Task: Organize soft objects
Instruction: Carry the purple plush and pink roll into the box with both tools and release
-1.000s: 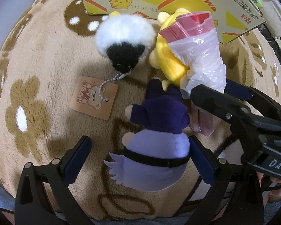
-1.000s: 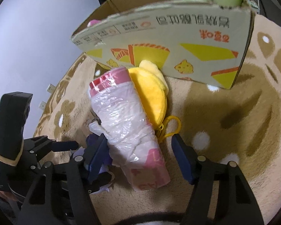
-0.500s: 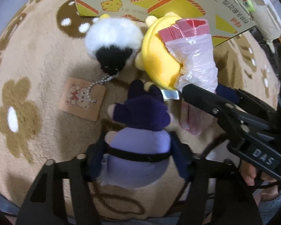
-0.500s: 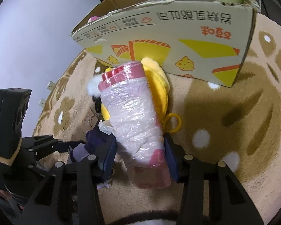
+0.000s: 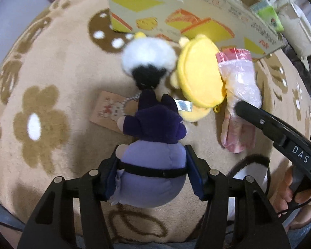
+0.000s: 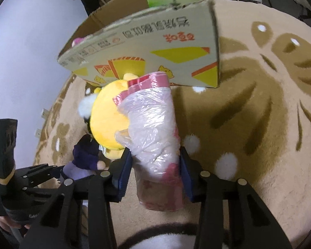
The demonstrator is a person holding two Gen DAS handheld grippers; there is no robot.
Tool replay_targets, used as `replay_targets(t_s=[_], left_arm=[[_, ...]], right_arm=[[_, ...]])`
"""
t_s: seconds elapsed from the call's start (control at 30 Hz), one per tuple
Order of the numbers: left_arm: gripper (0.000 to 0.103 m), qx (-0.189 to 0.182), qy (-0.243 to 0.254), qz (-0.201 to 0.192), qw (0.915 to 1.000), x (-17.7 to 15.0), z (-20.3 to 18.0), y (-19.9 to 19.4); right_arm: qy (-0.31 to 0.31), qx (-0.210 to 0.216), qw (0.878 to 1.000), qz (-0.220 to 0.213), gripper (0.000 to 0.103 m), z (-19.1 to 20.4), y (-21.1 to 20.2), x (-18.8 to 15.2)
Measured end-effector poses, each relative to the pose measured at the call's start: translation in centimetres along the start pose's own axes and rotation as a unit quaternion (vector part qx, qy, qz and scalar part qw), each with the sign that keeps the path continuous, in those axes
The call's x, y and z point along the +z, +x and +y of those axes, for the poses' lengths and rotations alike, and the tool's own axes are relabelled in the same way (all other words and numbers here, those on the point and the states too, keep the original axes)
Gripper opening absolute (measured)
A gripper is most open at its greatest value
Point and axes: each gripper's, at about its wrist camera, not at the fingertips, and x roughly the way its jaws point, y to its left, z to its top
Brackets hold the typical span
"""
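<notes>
Two grabs going at once here. The left gripper (image 5: 152, 173) is squeezed onto the lavender belly of the purple plush doll (image 5: 151, 145), head pointing away toward the cardboard box (image 5: 176, 14). The right gripper (image 6: 155, 172) is pinched on the plastic-wrapped pink roll (image 6: 153, 132), long axis running straight out along the fingers at the box wall. Both sit on the flower-print rug (image 5: 51, 66), box dead ahead, so I'd guess lift and carry forward over the rim.
</notes>
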Motion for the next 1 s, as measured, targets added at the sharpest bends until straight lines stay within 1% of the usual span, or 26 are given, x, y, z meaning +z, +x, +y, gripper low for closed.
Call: replay_targets(t_s=[0.03, 0.07, 0.17, 0.27, 0.43, 0.53, 0.63, 0.77, 0.87, 1.0], left_arm=[[0.057, 0.002, -0.002, -0.006, 1.0, 0.0, 0.2, -0.3], [0.057, 0.007, -0.002, -0.016, 0.9999, -0.1, 0.3, -0.8], [0.057, 0.009, -0.002, -0.038, 0.9992, -0.3, 0.5, -2.0], [0.057, 0.009, -0.002, -0.058, 0.9983, -0.4, 0.7, -3.1], [0.057, 0.007, -0.018, -0.078, 0.9967, -0.6, 1.2, -4.8], [0.057, 0.013, -0.023, -0.096, 0.995, -1.0, 1.5, -5.6], [0.057, 0.022, -0.018, -0.122, 0.9921, -1.5, 1.5, -6.8], [0.057, 0.042, -0.003, -0.164, 0.9855, -2.0, 0.8, -8.6], [0.057, 0.054, 0.007, -0.196, 0.9791, -2.2, 0.5, -10.0], [0.057, 0.083, 0.025, -0.241, 0.9667, -2.6, 0.0, -11.8]], right_arm=[[0.001, 0.003, 1.0, -0.004, 0.034, 0.0, -0.3, 0.0], [0.002, 0.005, 1.0, -0.009, 0.027, 0.0, -0.7, -0.1], [-0.001, 0.014, 1.0, -0.023, 0.019, 0.3, -1.8, -0.2], [-0.005, 0.015, 0.999, -0.038, 0.018, 0.6, -2.8, -0.4], [-0.013, 0.016, 0.997, -0.074, 0.018, 1.3, -5.1, -0.8], [-0.01, 0.021, 0.996, -0.083, 0.018, 1.2, -5.9, -1.1], [-0.007, 0.017, 0.996, -0.091, 0.018, 1.2, -6.5, -1.4], [-0.002, 0.016, 0.994, -0.106, 0.018, 1.2, -7.5, -1.6], [-0.002, 0.016, 0.993, -0.119, 0.018, 1.2, -8.4, -1.8], [-0.006, 0.02, 0.99, -0.141, 0.018, 1.3, -9.6, -1.9]])
